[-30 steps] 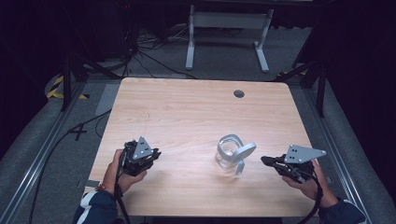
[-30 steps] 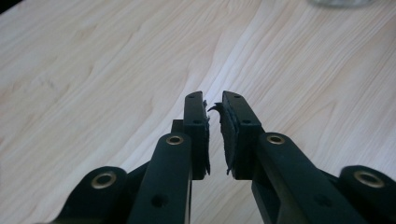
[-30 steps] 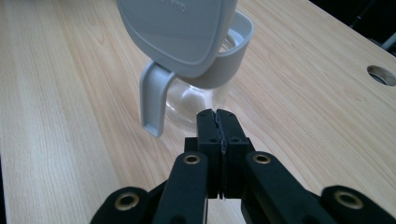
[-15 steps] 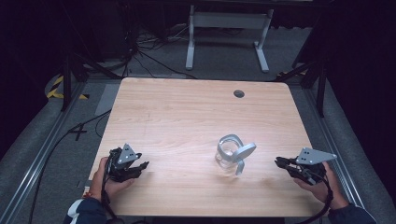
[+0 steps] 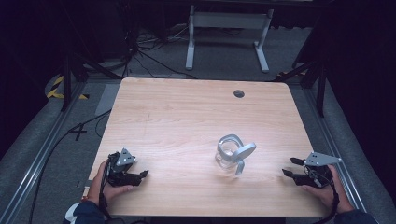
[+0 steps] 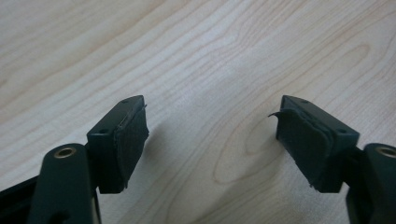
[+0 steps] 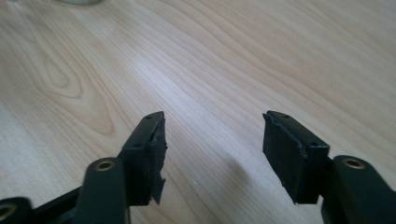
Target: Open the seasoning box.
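Note:
A clear glass jar (image 5: 227, 151) stands right of the table's middle, and a grey lid or clip (image 5: 243, 153) leans against its rim. Near the front left corner, a hand holds my left gripper (image 5: 144, 174) low over the wood, jaws pointing right. Its jaws stand open with bare wood between them (image 6: 210, 126). My right gripper (image 5: 288, 166) is at the front right edge, pointing left toward the jar, well apart from it. It is open too, with nothing between its pads (image 7: 212, 135). A sliver of the jar's base (image 7: 79, 1) touches the top edge of the right gripper view.
The wooden table (image 5: 187, 116) has a round cable hole (image 5: 239, 94) near its far edge. Cables (image 5: 70, 135) trail over the grey floor at the left. A white metal stand (image 5: 224, 28) sits beyond the table.
Both grippers have drawn back toward the front edge and outward. The left one moved left and down, the right one moved right. The jar has not moved.

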Available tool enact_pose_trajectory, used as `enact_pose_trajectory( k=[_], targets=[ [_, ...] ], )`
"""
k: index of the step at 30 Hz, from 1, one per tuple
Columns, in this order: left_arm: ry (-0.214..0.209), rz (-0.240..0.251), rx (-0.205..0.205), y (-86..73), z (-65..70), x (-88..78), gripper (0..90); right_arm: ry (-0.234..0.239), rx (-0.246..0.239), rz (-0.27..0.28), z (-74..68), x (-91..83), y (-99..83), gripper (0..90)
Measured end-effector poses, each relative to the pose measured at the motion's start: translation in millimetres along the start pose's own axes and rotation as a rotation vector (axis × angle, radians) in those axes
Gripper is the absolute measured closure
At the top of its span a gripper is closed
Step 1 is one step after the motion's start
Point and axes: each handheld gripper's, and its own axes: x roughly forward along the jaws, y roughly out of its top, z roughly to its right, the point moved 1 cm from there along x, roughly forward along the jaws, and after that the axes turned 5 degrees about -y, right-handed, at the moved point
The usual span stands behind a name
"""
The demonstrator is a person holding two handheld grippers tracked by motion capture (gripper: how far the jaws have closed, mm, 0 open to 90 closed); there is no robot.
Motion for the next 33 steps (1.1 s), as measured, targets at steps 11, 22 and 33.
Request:
enact_pose_trajectory(
  k=[11, 22, 33],
  targets=[
    [0.012, 0.056, -0.017, -7.7, 2.0, 1.2, 19.2, -0.031, 0.118, 0.004, 12.9, 3.7, -21.1, 27.8],
    [0.013, 0.057, -0.023, -7.5, 2.3, 1.5, 19.1, -0.026, 0.115, -0.002, 12.3, 4.1, -20.6, 26.9],
    [0.018, 0.057, -0.014, -7.3, 1.6, 1.4, 18.8, -0.023, 0.112, -0.001, 11.8, 5.0, -19.9, 25.9]
  ],
)
